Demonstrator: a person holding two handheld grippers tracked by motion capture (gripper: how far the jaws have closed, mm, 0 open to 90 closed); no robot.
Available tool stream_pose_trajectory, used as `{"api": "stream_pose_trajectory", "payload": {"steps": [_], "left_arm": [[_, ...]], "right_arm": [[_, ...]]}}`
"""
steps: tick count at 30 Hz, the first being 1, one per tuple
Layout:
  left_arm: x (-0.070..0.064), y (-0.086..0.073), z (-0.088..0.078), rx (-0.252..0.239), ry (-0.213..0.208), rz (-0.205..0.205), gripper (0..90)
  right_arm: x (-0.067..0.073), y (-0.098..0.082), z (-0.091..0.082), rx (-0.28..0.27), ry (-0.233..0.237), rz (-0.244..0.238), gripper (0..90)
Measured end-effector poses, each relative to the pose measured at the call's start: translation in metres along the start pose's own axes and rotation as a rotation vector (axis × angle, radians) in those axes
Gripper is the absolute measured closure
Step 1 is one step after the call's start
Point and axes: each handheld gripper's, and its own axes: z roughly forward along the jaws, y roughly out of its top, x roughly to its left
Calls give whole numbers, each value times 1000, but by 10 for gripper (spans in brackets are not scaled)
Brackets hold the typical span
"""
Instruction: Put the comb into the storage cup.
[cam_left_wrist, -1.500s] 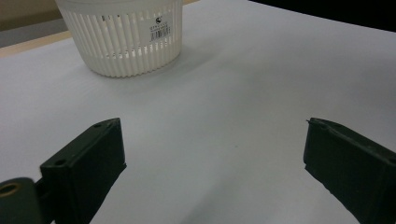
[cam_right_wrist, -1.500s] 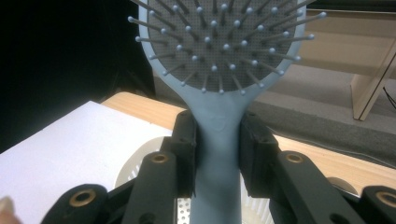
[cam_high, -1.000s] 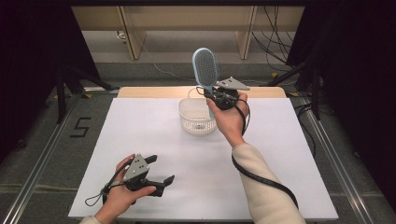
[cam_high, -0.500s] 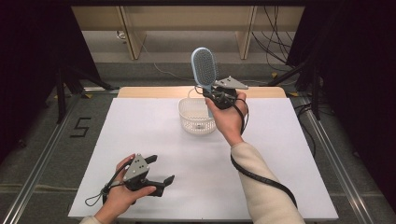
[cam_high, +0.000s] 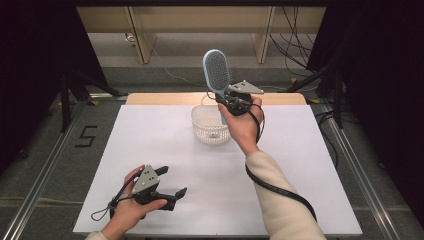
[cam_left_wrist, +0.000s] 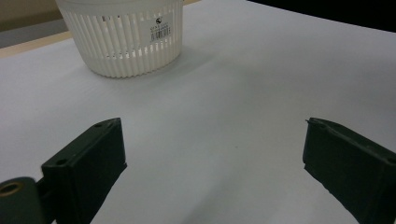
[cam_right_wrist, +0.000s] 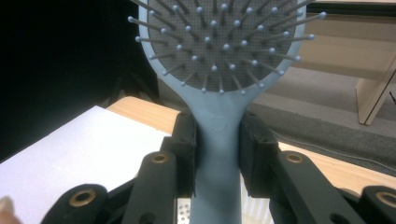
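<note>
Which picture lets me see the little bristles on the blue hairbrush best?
The right gripper view: the hairbrush is close up there, each ball-tipped bristle plain. The high view shows the hairbrush whole but small, raised over the white basket.

A white counter (cam_high: 165, 145) with a strip of light wood along its far edge. On it, near the far middle, a small round white basket (cam_high: 209, 125) with slits in its sides and a sticker label. Around the basket, bare white top.

I can't read the basket (cam_left_wrist: 125, 39) label's small print, and the hairbrush (cam_right_wrist: 219, 65) head is cut off at the top edge.
</note>
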Motion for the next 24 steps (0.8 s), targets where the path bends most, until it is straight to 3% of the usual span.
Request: {"api": "stream_pose_trajectory", "payload": {"steps": [24], "left_arm": [[0, 0, 0, -1, 0, -3, 54]], "right_arm": [[1, 0, 8, 2, 0, 0, 703]]}}
